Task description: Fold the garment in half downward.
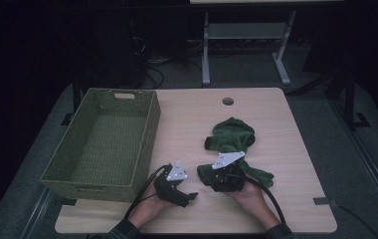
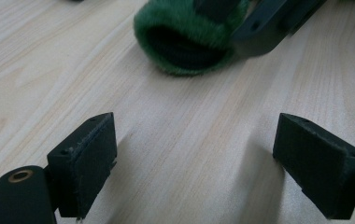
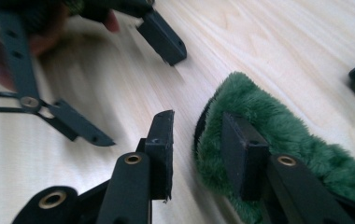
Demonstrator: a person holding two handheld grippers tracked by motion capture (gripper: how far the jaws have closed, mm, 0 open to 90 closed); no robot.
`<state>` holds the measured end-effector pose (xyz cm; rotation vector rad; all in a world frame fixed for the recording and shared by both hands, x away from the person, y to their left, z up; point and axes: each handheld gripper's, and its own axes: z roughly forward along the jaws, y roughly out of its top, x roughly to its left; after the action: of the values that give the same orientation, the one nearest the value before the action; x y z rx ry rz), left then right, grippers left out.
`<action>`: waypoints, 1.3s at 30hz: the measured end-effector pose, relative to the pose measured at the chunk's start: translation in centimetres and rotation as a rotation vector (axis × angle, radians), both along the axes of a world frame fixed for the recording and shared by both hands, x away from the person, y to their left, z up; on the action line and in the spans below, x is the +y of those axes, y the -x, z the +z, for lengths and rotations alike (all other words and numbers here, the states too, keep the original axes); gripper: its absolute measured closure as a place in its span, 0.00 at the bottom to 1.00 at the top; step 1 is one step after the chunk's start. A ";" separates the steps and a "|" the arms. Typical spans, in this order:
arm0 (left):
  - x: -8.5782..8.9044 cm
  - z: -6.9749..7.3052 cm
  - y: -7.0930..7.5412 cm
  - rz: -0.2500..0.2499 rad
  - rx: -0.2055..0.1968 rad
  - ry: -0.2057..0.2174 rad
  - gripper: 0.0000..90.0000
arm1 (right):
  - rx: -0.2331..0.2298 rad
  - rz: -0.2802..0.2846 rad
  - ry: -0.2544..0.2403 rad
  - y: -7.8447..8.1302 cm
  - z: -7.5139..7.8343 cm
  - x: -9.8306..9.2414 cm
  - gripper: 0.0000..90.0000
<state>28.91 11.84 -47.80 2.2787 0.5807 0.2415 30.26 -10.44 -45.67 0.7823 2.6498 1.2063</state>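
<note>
A pale wooden surface [image 1: 192, 124] with rounded corners carries the scene, its grain running in long light streaks. A round cable hole [image 1: 228, 101] sits near its far edge. The room around it is dark; beyond the far edge stands the grey metal frame of another desk [image 1: 246, 45], with cables [image 1: 149, 62] trailing on the floor to its left.

A woven green basket [image 1: 105, 142] fills the left part of the surface, a slot handle in its far wall. Right of centre lie fuzzy green socks [image 1: 232, 137]: a bunched heap farther back, and one stretched out nearer the person.

The right gripper [image 1: 227, 180] rests on the near sock. In the right gripper view, the sock's open cuff [image 3: 264, 121] lies at the jaws, one jaw on the bare wood, the other against the plush; the gap is narrow, and I cannot tell whether the pads pinch the fabric.

The left gripper [image 1: 184, 196] lies low just left of it, near the basket's near right corner, jaws wide apart over bare wood, holding nothing.
</note>
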 end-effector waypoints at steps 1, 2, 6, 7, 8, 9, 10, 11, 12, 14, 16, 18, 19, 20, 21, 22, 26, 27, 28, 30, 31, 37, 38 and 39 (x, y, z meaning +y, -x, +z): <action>0.0 0.0 0.0 0.000 0.000 0.000 0.14 | 0.000 -0.001 0.008 -0.1 -0.2 0.1 0.72; 0.0 0.0 0.0 0.000 0.000 0.000 0.14 | -0.004 0.001 0.018 -0.2 -0.4 0.2 0.71; 0.0 0.0 0.0 0.001 -0.002 0.001 0.14 | -0.068 -0.005 -0.014 0.4 0.8 0.3 0.73; 0.0 0.0 0.0 0.001 -0.002 0.001 0.14 | -0.060 -0.002 -0.035 0.7 1.2 0.3 0.73; 0.0 0.0 0.0 0.002 0.001 0.003 0.14 | -0.067 0.014 -0.046 0.8 1.4 0.4 0.73; 0.0 0.0 0.0 0.001 -0.001 0.002 0.14 | -0.060 0.017 -0.043 0.9 1.5 0.7 0.73; 0.0 0.0 0.0 0.001 -0.002 0.001 0.14 | -0.059 0.022 -0.039 0.9 1.3 0.9 0.73; 0.0 0.0 0.0 0.001 -0.003 0.001 0.14 | -0.053 0.025 -0.027 0.8 1.0 1.1 0.73; 0.0 0.0 0.0 -0.003 -0.004 -0.006 0.14 | -0.044 0.022 -0.013 0.6 0.6 1.3 0.73; 0.0 0.0 0.0 -0.002 -0.001 -0.004 0.14 | -0.031 0.011 0.022 0.2 -0.2 1.5 0.74; 0.0 0.0 0.0 0.001 0.001 0.003 0.14 | -0.020 0.008 0.028 -0.3 -0.7 1.5 0.75; 0.0 0.0 0.0 -0.002 0.001 -0.002 0.14 | -0.025 -0.003 0.041 -0.5 -0.9 1.6 0.77; 0.0 0.0 0.0 -0.002 0.000 -0.003 0.14 | -0.022 -0.011 0.042 -0.6 -1.1 1.6 0.77; 0.0 0.0 0.0 -0.002 0.000 -0.003 0.14 | -0.025 -0.014 0.047 -0.7 -1.2 1.6 0.79; 0.0 0.0 0.0 0.000 0.000 -0.001 0.14 | -0.028 -0.017 0.047 -0.8 -1.3 1.5 0.80; 0.0 0.0 0.0 0.000 0.000 -0.001 0.14 | -0.024 -0.024 0.043 -0.8 -1.4 1.5 0.83; 0.0 0.0 0.0 0.000 0.000 -0.001 0.14 | -0.041 -0.046 0.045 -0.6 -1.6 1.5 0.91; 0.0 0.0 0.0 -0.001 0.000 -0.001 0.14 | -0.040 -0.048 0.048 -0.5 -1.6 1.5 0.93; 0.0 0.0 0.0 0.000 0.000 -0.001 0.14 | -0.036 -0.050 0.047 -0.5 -1.6 1.5 0.95; 0.0 0.0 0.0 0.000 0.001 -0.001 0.14 | -0.035 -0.053 0.040 -0.5 -1.6 1.5 0.97; 0.0 0.0 0.0 0.000 0.001 -0.001 0.14 | -0.031 -0.048 0.039 -0.5 -1.6 1.5 0.97; 0.0 0.0 0.0 0.002 -0.001 0.004 0.14 | -0.024 -0.030 -0.043 -0.2 0.1 0.6 0.98; 0.0 0.0 0.0 0.001 -0.002 0.002 0.14 | -0.026 -0.030 -0.054 -0.2 0.5 0.3 0.98; 0.0 0.0 0.0 0.001 -0.002 0.002 0.14 | -0.030 -0.030 -0.070 -0.1 0.9 0.0 0.97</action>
<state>28.93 11.84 -47.80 2.2764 0.5807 0.2441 30.37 -10.47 -44.80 0.8058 2.5753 1.2991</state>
